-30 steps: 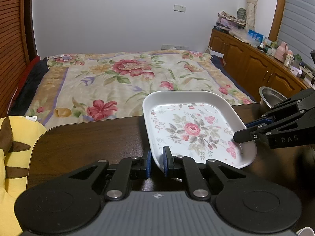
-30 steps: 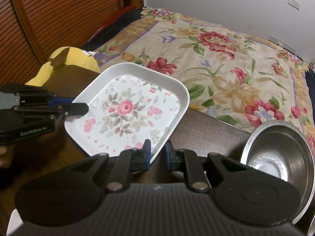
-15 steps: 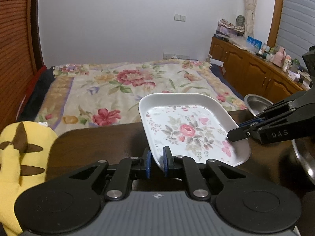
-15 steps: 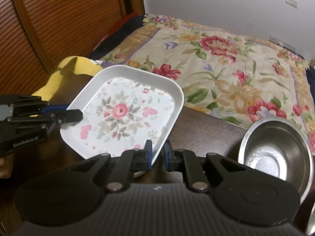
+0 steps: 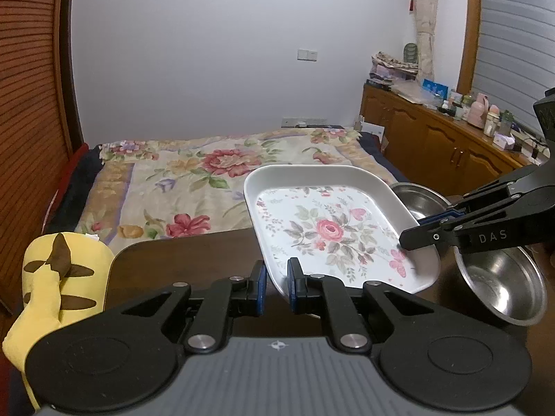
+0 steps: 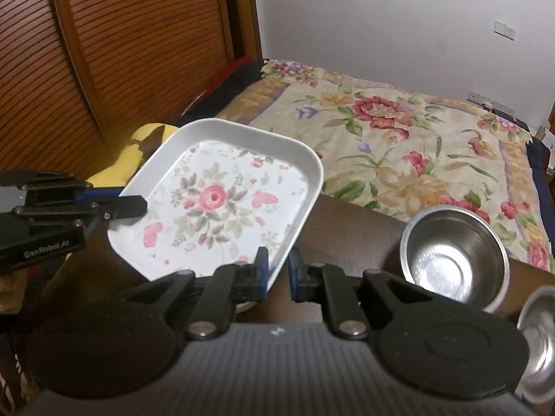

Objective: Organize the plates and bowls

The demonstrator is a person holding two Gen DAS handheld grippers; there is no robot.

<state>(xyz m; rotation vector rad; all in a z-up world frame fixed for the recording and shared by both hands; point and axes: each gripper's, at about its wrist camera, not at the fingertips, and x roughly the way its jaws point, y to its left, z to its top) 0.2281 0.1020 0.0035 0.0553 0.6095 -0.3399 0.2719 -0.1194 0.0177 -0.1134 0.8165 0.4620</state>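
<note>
A white square plate with a pink rose print point(image 5: 333, 232) hangs tilted above the dark wooden table point(image 5: 180, 256), held from two sides. My left gripper point(image 5: 276, 284) is shut on its near rim in the left wrist view. My right gripper point(image 6: 278, 270) is shut on the opposite rim; in the left wrist view it point(image 5: 412, 232) reaches in from the right. The plate point(image 6: 222, 208) fills the middle of the right wrist view, with the left gripper point(image 6: 135, 204) clamped on its left corner. A steel bowl point(image 6: 454, 263) stands on the table to the right.
A second steel bowl point(image 6: 537, 339) shows at the right edge; both bowls point(image 5: 499, 284) point(image 5: 416, 201) sit beyond the plate in the left wrist view. A yellow plush toy point(image 5: 59, 277) lies at the table's left end. A floral bed point(image 5: 194, 180) lies beyond the table.
Both grippers have risen with the plate between them, lifting it higher above the table. More of the steel bowls has come into view on the right.
</note>
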